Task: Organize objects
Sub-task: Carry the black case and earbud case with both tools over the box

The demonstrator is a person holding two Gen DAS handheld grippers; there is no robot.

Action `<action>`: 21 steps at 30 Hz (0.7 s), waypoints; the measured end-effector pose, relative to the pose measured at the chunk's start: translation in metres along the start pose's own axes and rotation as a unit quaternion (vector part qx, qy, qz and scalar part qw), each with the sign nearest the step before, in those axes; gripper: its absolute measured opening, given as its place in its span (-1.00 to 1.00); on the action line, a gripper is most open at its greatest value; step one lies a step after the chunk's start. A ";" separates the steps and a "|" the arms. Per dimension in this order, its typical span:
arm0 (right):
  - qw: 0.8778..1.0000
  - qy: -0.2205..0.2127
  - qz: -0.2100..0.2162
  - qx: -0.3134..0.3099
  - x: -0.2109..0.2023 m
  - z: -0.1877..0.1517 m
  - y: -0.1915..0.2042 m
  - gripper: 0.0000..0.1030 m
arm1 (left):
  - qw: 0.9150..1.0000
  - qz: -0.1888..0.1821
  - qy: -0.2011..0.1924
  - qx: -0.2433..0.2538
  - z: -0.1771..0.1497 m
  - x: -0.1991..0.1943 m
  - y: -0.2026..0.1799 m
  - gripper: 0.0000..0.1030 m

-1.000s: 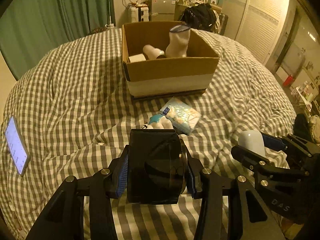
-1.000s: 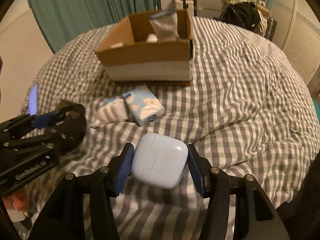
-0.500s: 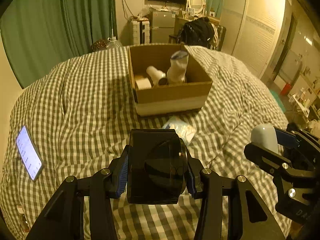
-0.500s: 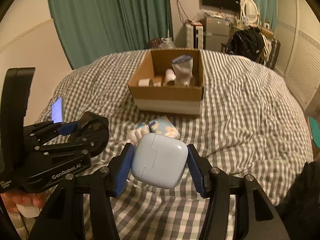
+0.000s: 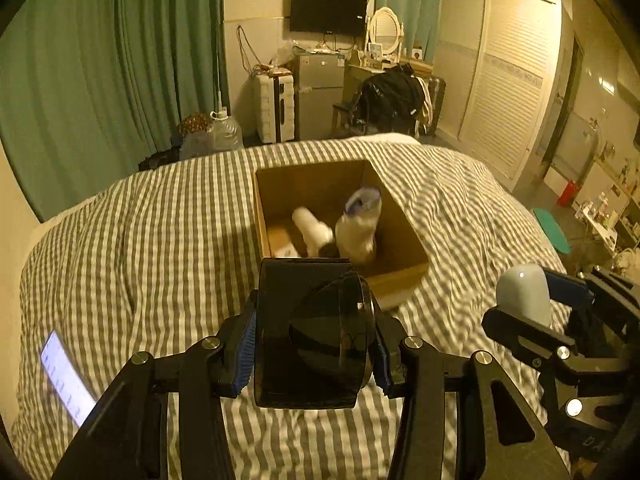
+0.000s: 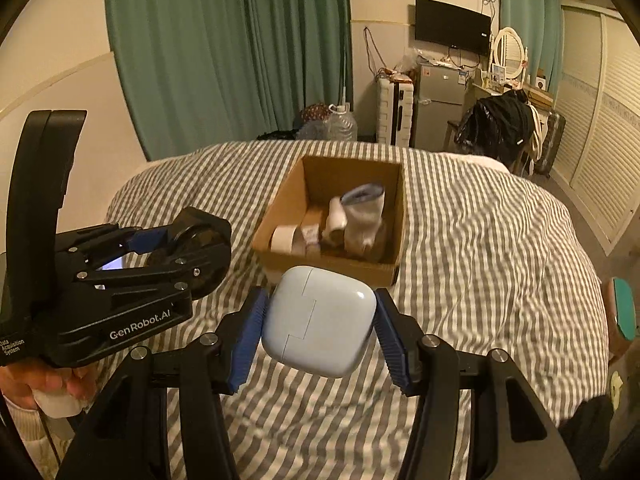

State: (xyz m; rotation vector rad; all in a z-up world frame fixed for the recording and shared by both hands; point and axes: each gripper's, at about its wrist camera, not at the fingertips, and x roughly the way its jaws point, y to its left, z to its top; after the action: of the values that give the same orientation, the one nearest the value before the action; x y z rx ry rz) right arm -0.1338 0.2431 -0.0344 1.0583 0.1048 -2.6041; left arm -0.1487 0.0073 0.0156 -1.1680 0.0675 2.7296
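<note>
My left gripper (image 5: 314,346) is shut on a black box-shaped object with a round face (image 5: 316,336), held above the checked bed. My right gripper (image 6: 320,330) is shut on a pale blue rounded case (image 6: 320,320). It also shows at the right of the left wrist view (image 5: 522,294). An open cardboard box (image 5: 400,224) (image 6: 394,208) stands on the bed ahead of both grippers. It holds a white pouch with a blue top (image 6: 364,216) and white rolls (image 5: 314,232). The left gripper also shows at the left of the right wrist view (image 6: 180,248).
A lit phone (image 5: 66,380) lies on the checked bedspread (image 5: 160,240) at the left. Green curtains (image 5: 100,60), a small fridge (image 5: 320,92), a chair with dark clothes (image 5: 390,100) and a wardrobe (image 5: 500,72) stand beyond the bed.
Both grippers have risen and tilted up with their objects. The box now lies lower and farther in view. The tissue pack and tube near the box are out of sight.
</note>
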 end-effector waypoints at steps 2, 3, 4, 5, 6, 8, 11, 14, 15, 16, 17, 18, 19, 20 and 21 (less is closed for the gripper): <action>1.000 -0.001 0.000 0.002 0.008 0.011 -0.005 0.04 | 1.000 0.000 -0.001 0.000 0.014 0.010 0.001 -0.07; 1.000 -0.001 0.001 0.004 0.012 0.016 -0.008 0.04 | 1.000 0.000 -0.003 0.003 0.024 0.019 0.001 -0.07; 1.000 -0.002 0.001 0.007 0.018 0.022 -0.012 0.04 | 1.000 0.002 -0.005 0.004 0.030 0.024 0.002 -0.07; 1.000 -0.002 0.003 0.010 0.026 0.028 -0.017 0.04 | 1.000 0.006 -0.007 0.008 0.040 0.034 0.002 -0.07; 1.000 0.000 0.005 0.013 0.034 0.033 -0.021 0.04 | 1.000 0.009 -0.009 0.011 0.048 0.044 0.003 -0.07; 1.000 0.005 0.006 0.018 0.051 0.041 -0.028 0.04 | 1.000 0.010 -0.008 0.013 0.060 0.065 0.006 -0.07; 0.999 0.021 0.013 0.028 0.086 0.049 -0.039 0.04 | 1.000 0.008 0.002 0.013 0.072 0.100 0.012 -0.07; 0.998 0.044 0.018 0.030 0.126 0.052 -0.046 0.04 | 0.999 -0.002 0.021 0.026 0.080 0.141 0.013 -0.07; 0.998 0.049 0.019 0.029 0.135 0.052 -0.049 0.04 | 0.999 -0.005 0.027 0.029 0.082 0.153 0.013 -0.07; 0.998 0.056 0.022 0.029 0.147 0.053 -0.051 0.04 | 0.999 -0.009 0.032 0.033 0.084 0.165 0.013 -0.07; 0.997 0.061 0.024 0.028 0.158 0.054 -0.051 0.04 | 0.999 -0.011 0.036 0.036 0.085 0.176 0.012 -0.07; 0.997 0.065 0.025 0.026 0.167 0.053 -0.052 0.04 | 0.998 -0.015 0.042 0.037 0.087 0.189 0.012 -0.07; 0.997 0.071 0.026 0.022 0.178 0.054 -0.053 0.04 | 0.998 -0.019 0.046 0.037 0.085 0.194 0.013 -0.07; 0.997 0.074 0.025 0.021 0.186 0.054 -0.056 0.04 | 0.998 -0.025 0.050 0.036 0.085 0.201 0.013 -0.07; 0.996 0.078 0.026 0.019 0.195 0.054 -0.057 0.04 | 0.997 -0.036 0.056 0.036 0.086 0.210 0.014 -0.07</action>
State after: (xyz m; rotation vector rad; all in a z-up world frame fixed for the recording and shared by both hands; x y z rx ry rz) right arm -0.3191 0.2338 -0.1331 1.2602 0.0628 -2.4837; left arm -0.3550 0.0323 -0.0761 -1.2770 0.1344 2.5769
